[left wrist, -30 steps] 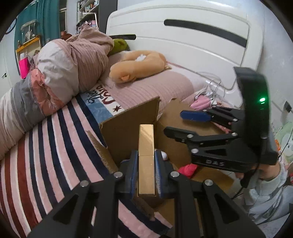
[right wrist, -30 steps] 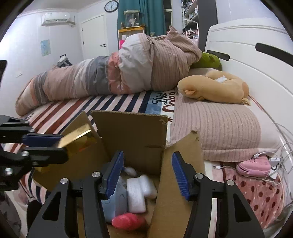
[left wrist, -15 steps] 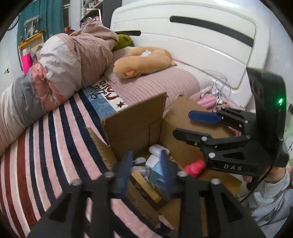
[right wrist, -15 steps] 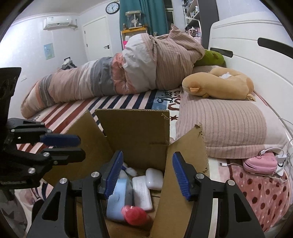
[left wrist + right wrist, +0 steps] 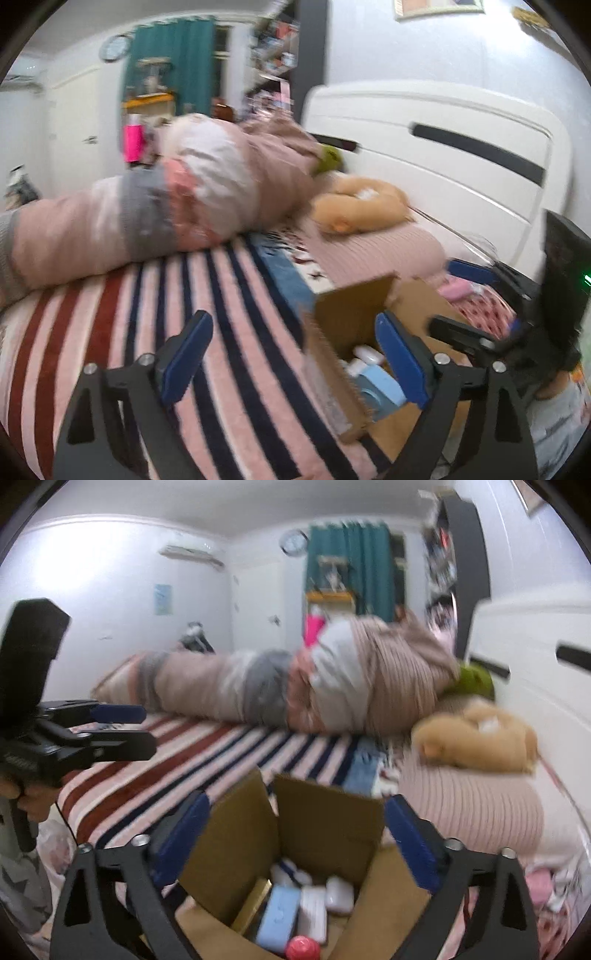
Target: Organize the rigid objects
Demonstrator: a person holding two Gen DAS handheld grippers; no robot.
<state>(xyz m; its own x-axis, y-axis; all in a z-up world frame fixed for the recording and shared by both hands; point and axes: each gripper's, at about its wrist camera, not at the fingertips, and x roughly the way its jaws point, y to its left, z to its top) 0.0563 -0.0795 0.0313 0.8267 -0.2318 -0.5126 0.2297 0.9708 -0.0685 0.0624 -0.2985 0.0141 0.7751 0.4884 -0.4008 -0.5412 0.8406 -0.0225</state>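
Observation:
An open cardboard box stands on the striped bed. Inside lie a gold box, a light blue case, white cases and a red ball. My right gripper is open and empty above the box's near side. My left gripper is open and empty, over the bedspread just left of the box. The left gripper also shows in the right wrist view, and the right gripper shows in the left wrist view.
A rolled pink and grey duvet lies across the bed. A tan plush toy rests on the pink pillow by the white headboard. A pink object lies behind the box.
My left gripper let go of the gold box, which now lies in the cardboard box, then opened wide and swung up and left. My right gripper pulled back and opened wider.

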